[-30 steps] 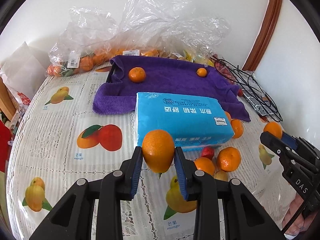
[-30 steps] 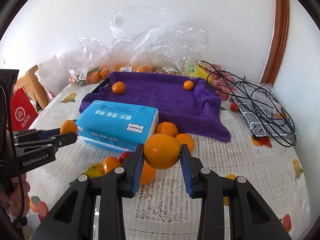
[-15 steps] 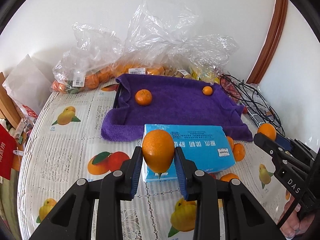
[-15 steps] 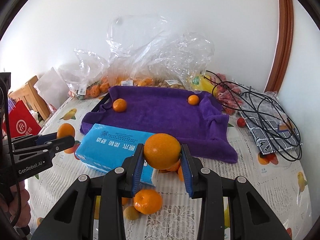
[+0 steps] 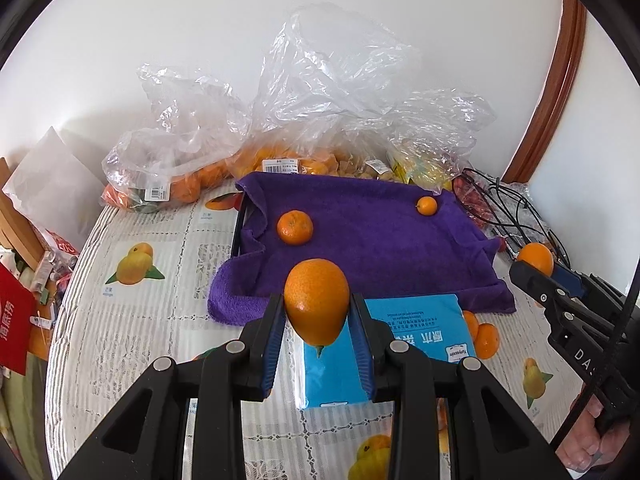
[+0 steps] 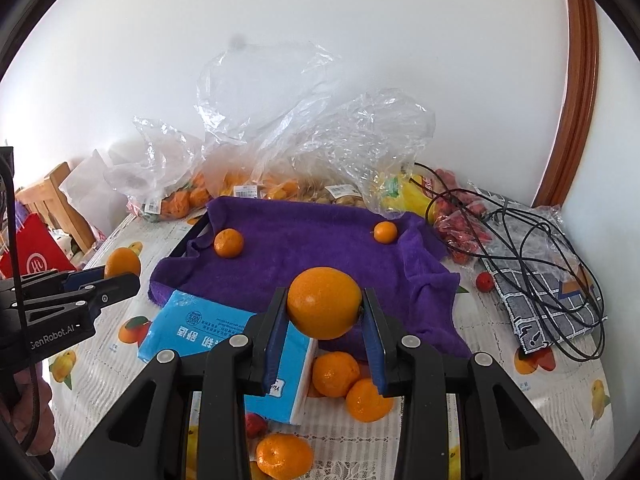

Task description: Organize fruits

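Over the last second we have carried both oranges up and forward toward the purple towel point(image 5: 372, 236). The left gripper point(image 5: 318, 322), which held its orange point(image 5: 317, 301) low before the near face of the blue tissue pack point(image 5: 416, 328), now holds it above the pack's far end, at the towel's near edge. The right gripper point(image 6: 325, 320) has lifted its orange point(image 6: 324, 303) off the cluster of loose mandarins point(image 6: 335, 373) on the desk point(image 6: 460, 408); that orange now appears against the towel's near part. The plastic bags point(image 5: 336, 80) loom larger.
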Tool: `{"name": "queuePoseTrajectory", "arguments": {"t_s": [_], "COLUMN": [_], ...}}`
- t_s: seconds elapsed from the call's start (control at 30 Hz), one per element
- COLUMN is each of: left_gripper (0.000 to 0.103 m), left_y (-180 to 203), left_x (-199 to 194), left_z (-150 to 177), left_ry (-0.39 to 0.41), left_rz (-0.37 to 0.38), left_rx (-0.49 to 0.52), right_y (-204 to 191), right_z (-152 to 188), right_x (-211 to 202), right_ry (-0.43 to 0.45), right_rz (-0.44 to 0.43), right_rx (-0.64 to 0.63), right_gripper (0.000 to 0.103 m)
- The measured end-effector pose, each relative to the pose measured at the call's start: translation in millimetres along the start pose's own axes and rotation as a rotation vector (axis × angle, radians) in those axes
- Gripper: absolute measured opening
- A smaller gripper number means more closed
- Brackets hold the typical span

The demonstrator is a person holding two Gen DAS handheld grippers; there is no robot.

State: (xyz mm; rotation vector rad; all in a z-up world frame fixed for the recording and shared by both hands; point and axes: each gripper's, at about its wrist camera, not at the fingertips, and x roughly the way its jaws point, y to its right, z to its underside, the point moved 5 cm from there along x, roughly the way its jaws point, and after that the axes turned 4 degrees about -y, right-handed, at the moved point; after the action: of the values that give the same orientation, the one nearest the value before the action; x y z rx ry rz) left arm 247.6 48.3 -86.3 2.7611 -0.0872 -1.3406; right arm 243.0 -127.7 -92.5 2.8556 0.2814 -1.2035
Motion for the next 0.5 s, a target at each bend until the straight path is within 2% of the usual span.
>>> {"name": "queuePoseTrajectory", "arguments": {"t_s": [0.5], "left_gripper": [0.031], "left_y": [0], "left_x": [14], "left_z": [-19], "left_ry": [0.001], "left_rz": [-0.015], "left_rx": [0.006], "right_y": [17], "right_z": [-14], "right_x": [25], "right_ry": [-0.016], "right_rz": [-0.005], "right_rx": [0.033], "right_gripper": [0.036]}}
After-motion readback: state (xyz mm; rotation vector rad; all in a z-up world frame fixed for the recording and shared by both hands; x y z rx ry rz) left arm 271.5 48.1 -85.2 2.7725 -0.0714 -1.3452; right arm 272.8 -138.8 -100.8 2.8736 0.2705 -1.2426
